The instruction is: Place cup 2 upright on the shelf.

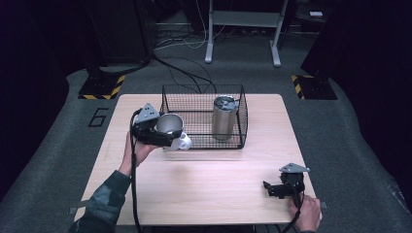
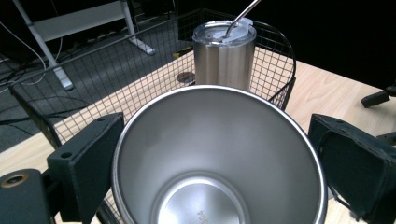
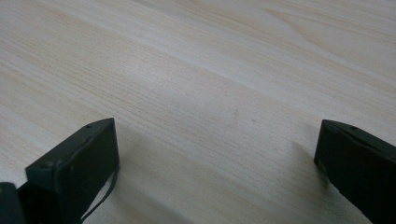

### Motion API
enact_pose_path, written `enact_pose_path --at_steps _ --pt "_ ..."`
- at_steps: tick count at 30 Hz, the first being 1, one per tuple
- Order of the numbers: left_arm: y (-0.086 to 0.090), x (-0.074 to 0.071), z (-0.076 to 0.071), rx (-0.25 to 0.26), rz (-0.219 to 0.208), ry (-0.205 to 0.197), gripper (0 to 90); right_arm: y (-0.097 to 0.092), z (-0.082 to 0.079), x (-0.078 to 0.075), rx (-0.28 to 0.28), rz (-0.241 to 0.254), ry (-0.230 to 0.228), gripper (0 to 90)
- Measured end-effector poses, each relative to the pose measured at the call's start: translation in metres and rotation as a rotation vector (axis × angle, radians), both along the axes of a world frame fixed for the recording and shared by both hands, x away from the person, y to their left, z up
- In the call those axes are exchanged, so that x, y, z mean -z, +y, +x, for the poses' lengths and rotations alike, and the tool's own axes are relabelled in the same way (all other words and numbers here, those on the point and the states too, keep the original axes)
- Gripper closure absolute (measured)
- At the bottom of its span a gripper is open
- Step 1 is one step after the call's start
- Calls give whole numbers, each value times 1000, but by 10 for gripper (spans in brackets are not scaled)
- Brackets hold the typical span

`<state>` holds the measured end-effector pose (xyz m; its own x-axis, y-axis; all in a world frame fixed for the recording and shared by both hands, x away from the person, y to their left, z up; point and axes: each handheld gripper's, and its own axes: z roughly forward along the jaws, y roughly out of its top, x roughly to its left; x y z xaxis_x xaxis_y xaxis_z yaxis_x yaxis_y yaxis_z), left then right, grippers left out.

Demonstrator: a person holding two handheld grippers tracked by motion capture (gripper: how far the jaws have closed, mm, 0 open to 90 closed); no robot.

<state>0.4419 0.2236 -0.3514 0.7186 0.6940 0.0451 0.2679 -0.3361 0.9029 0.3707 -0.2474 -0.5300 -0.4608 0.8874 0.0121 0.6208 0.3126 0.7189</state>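
From the high view, the left gripper (image 1: 163, 132) holds a steel cup (image 1: 169, 125) lifted just outside the near-left corner of the wire basket (image 1: 204, 116), its open mouth tipped toward the camera. A white piece (image 1: 182, 142) shows just below the cup; what it is I cannot tell. One lidded steel tumbler (image 1: 224, 117) stands upright in the basket's right half. The right gripper (image 1: 278, 189) rests low at the counter's (image 1: 214, 179) near-right corner, probably parked out of the way.

In the left gripper view, the jaws stand wide apart, closed against the cup's (image 2: 218, 158) outer wall on either side. The tumbler (image 2: 224, 55) and basket (image 2: 93, 93) lie straight ahead, so the cup is likely meant to join it there.

In the right gripper view, the jaws are spread wide over bare counter (image 3: 210, 84), gripping nothing.

Count: two steel vessels, one basket, two grippers.
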Motion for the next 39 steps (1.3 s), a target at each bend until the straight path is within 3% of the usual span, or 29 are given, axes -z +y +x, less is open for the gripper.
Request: enact_pose_path --at_steps 16,33,39 --pt "-20 -12 29 -1 -2 -7 65 0 0 0 0 0 0 0" --pt "-35 -12 58 -33 10 -2 65 0 0 0 0 0 -1 0" --pt "-35 -8 69 -49 -9 18 65 0 0 0 0 0 0 0"
